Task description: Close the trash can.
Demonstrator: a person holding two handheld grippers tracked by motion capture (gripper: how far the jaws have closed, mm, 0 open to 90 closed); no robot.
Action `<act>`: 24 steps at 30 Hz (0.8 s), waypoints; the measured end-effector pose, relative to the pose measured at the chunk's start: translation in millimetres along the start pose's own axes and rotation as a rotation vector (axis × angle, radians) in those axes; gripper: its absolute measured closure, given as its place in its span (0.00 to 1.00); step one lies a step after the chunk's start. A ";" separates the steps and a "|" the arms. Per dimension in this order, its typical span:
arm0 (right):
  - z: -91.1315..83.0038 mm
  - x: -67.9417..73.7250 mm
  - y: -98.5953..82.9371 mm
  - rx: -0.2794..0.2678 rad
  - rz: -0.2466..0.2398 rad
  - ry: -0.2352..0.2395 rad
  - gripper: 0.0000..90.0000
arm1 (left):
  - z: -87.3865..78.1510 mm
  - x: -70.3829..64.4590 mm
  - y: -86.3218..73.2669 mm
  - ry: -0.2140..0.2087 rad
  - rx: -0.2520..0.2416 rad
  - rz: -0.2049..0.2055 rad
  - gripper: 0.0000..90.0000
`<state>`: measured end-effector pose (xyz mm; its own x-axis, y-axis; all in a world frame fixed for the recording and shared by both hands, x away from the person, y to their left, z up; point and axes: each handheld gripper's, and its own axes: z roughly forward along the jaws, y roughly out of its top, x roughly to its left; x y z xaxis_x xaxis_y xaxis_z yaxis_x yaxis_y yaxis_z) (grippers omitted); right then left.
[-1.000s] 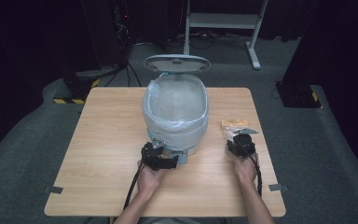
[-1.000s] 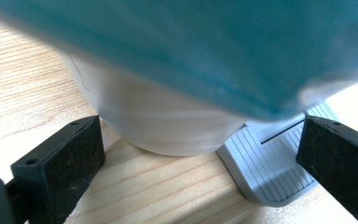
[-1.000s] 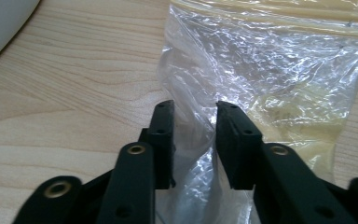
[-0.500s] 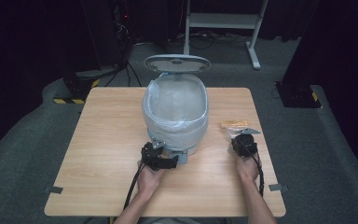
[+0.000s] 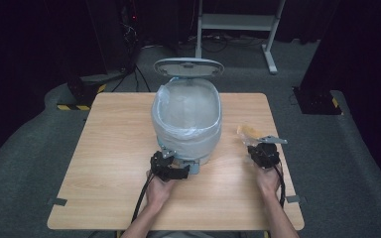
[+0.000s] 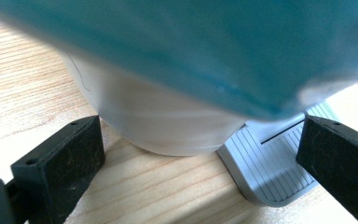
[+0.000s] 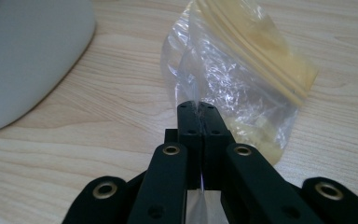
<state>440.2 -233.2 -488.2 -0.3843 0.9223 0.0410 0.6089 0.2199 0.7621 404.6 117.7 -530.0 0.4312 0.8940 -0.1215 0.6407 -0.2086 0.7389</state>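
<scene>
Since a second ago, the right gripper [image 5: 264, 152] has drawn slightly back toward the person, bringing the small clear plastic zip bag [image 5: 248, 132] with it along the right side of the light wooden table [image 5: 109, 148]; the left gripper [image 5: 168, 166] has kept its place at the foot of the bin.

Seen from above, a pale grey oval pedal bin [image 5: 187, 124] stands in the middle of the table, its lid [image 5: 187, 67] raised at the far end and a thin translucent liner [image 5: 166, 106] folded over its rim. The left gripper sits at the bin's near base. In the left gripper view its two black jaws are spread wide, one on each side of the bin's rounded white base [image 6: 168, 126], with the ribbed grey foot pedal [image 6: 270, 172] lying flat on the wood beside the right-hand jaw. Neither jaw touches anything, and the blurred teal underside [image 6: 205, 46] of the liner hangs close overhead.

In the right gripper view the right gripper [image 7: 199, 108] has its jaws pressed together on the near edge of the zip bag [image 7: 233, 79]. The bag is crinkled and see-through, with a yellow-orange zip strip running slantwise across its far end and a pale yellowish lump in its lower corner. It lies on the wood just right of the bin's curved wall [image 7: 28, 56], not touching it.
</scene>
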 end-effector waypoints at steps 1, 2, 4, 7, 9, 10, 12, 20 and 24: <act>0.0 0.0 0.0 0.000 0.000 0.000 0.99 | 0.0 0.0 0.0 0.000 0.000 0.000 0.01; -4.8 0.3 0.7 -0.010 -0.001 0.015 0.99 | 0.0 0.0 0.0 0.000 0.000 0.000 0.01; -9.4 0.6 1.2 -0.019 0.003 0.032 0.99 | 0.0 0.0 0.0 0.000 0.000 0.000 0.01; -13.8 1.5 1.4 -0.028 0.000 0.048 0.99 | 0.0 0.0 0.0 0.000 0.000 0.000 0.01; -18.5 2.8 1.8 -0.035 -0.006 0.064 0.99 | 0.1 -0.1 0.0 -0.001 0.000 -0.001 0.01; -23.2 4.3 2.1 -0.042 -0.012 0.075 0.99 | 0.0 0.0 0.0 0.000 0.000 0.000 0.01; -27.4 5.5 2.4 -0.048 -0.020 0.086 0.99 | 0.0 0.0 0.0 0.000 0.000 0.000 0.01; -39.8 7.5 5.3 -0.067 -0.023 0.129 0.99 | 0.0 0.0 0.0 0.000 0.000 0.000 0.01; -45.3 10.1 8.2 -0.078 -0.034 0.144 0.99 | 0.0 0.0 0.0 0.000 0.000 0.000 0.01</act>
<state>409.9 -236.5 -452.3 -0.5030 0.8583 0.1020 0.5403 0.2201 0.8122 404.6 117.7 -530.0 0.4311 0.8941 -0.1210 0.6406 -0.2089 0.7389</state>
